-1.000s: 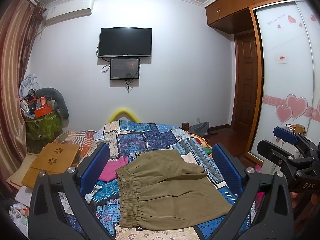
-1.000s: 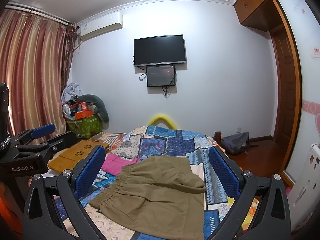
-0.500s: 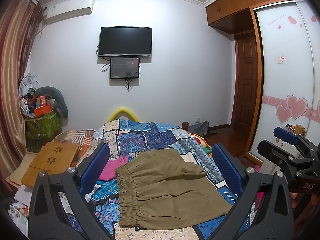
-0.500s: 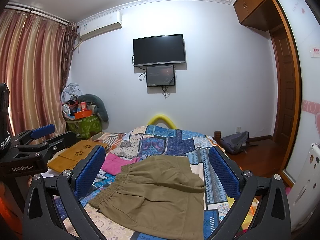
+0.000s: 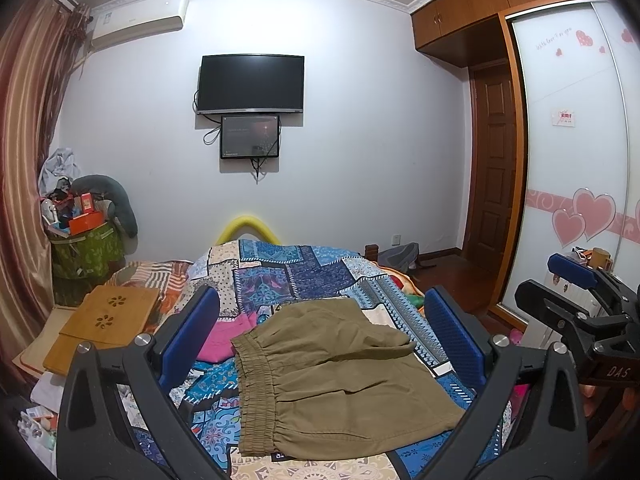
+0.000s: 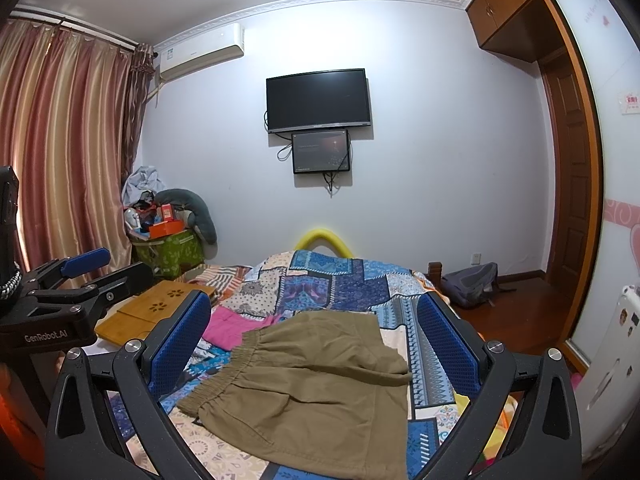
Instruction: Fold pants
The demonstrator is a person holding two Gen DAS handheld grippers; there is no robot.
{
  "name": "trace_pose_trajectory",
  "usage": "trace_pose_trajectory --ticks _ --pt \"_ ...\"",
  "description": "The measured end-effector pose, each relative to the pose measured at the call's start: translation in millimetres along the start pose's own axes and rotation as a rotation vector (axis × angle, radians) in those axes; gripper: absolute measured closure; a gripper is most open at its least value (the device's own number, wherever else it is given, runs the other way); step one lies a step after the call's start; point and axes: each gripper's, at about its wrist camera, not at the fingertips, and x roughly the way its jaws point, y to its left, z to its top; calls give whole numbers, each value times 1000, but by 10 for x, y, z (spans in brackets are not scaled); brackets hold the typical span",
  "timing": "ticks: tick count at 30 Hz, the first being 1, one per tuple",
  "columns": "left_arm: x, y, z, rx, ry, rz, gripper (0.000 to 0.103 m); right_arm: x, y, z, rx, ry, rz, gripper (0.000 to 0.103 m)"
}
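Olive-khaki pants [image 5: 340, 376] lie folded on the patchwork bedspread [image 5: 296, 276], elastic waistband to the left. They also show in the right wrist view [image 6: 316, 384]. My left gripper [image 5: 322, 336] is open and empty, held above and in front of the pants. My right gripper [image 6: 314, 340] is open and empty too, above the pants. Each gripper shows at the edge of the other's view: the right one [image 5: 576, 292], the left one [image 6: 68, 276].
A pink cloth [image 5: 224, 340] lies left of the pants. A wooden lap tray [image 5: 104, 324] sits at the bed's left. A full green basket [image 5: 84, 248] stands by the curtain. A wardrobe [image 5: 572, 184], a door and a backpack [image 6: 472, 284] are on the right.
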Motion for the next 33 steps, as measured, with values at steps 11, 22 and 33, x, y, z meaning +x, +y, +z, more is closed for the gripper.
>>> trace_pose_trajectory --ticks 11,22,33 --pt "113 18 0 1 17 14 0 54 -4 -14 0 11 -9 0" --pt "938 317 -126 4 147 71 0 588 -323 -245 -17 124 -100 0" --pt "2174 887 -687 -29 460 121 4 1411 -964 -748 23 372 -165 0"
